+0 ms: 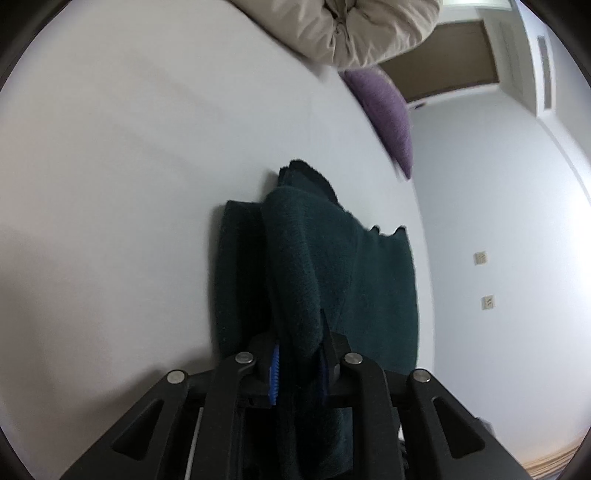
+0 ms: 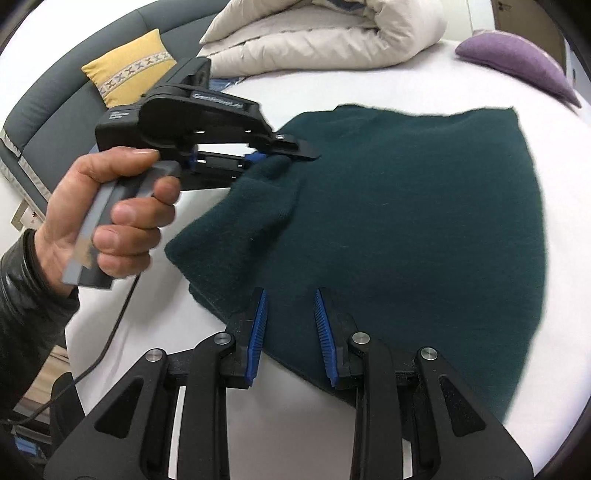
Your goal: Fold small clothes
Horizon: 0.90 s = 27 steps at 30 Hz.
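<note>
Where the white bed sheet (image 2: 424,70) spreads widest, a dark green knit garment (image 2: 406,229) lies mostly flat, its far hem running close to the sheet's right-hand curve.

Left gripper (image 1: 298,363): jaws clamped on a bunched fold of the garment (image 1: 295,273). The fold rises from the cloth straight up between the blue pads (image 1: 274,373). Seen from the right wrist view, the same left gripper (image 2: 284,149) comes in from the left, tip pinching the cloth near the middle-left of the garment, lifting a ridge that slopes down toward the near-left corner. The person's left hand (image 2: 107,221) grips its grey handle; a cable trails down off the sheet's edge.

Right gripper (image 2: 290,332): jaws apart, holding nothing. It sits at the garment's near edge, cloth visible in the gap between the two blue pads (image 2: 258,332); cannot tell whether the fingertips touch the fabric.

Edges: near-left corner of garment is doubled over, a second layer showing beneath. Far edge lies flat, slightly ragged in outline from blur.

Room: bare sheet to the right of the garment and beyond its far hem. A rolled cream duvet (image 2: 332,33) sits at the far side, well apart. A purple cushion (image 2: 517,62) lies at far right near the bed's edge. A yellow cushion (image 2: 129,66) leans on the grey headboard (image 2: 55,110) at left, behind the left gripper.
</note>
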Tool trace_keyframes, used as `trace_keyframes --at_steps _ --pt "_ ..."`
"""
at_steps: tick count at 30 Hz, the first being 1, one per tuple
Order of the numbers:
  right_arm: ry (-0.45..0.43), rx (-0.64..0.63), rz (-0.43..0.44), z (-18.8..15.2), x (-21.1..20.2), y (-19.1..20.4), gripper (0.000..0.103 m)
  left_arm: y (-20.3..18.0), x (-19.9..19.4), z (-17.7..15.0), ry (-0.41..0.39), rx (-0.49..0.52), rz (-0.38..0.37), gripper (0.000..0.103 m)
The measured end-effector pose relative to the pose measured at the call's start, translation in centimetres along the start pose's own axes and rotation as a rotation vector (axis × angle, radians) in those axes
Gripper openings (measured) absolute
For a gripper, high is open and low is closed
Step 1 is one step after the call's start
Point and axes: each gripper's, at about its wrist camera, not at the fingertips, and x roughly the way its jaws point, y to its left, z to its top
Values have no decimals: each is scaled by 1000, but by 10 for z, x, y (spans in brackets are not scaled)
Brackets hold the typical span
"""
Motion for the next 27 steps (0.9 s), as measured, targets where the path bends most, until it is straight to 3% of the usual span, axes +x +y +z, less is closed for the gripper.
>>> trace_keyframes --at_steps 2,4,8,12,14,18,19,23,27 --pt "-6 -4 10 -1 2 2 26 -2 -13 -3 -56 0 28 22" --pt "-7 15 37 -1 2 -2 26 -13 -36 -7 -134 54 110 27" --pt "-14 71 79 5 14 -5 26 -49 -57 -20 -197 173 121 27" --pt "-14 80 82 6 26 4 27 -82 -50 -51 -180 299 153 27" --pt "-13 96 109 1 22 2 27 -91 -27 -64 -149 350 196 27" --pt "-21 153 169 -18 -8 -16 26 -73 -5 -79 -118 388 301 26" --pt "-31 169 180 -22 -16 -21 26 -69 -2 -83 -128 411 331 18" --pt "-103 256 258 -32 -50 -52 26 -62 -2 -89 -149 460 356 15" --pt "-98 346 324 -33 -43 -83 26 -65 4 -100 -162 566 432 14"
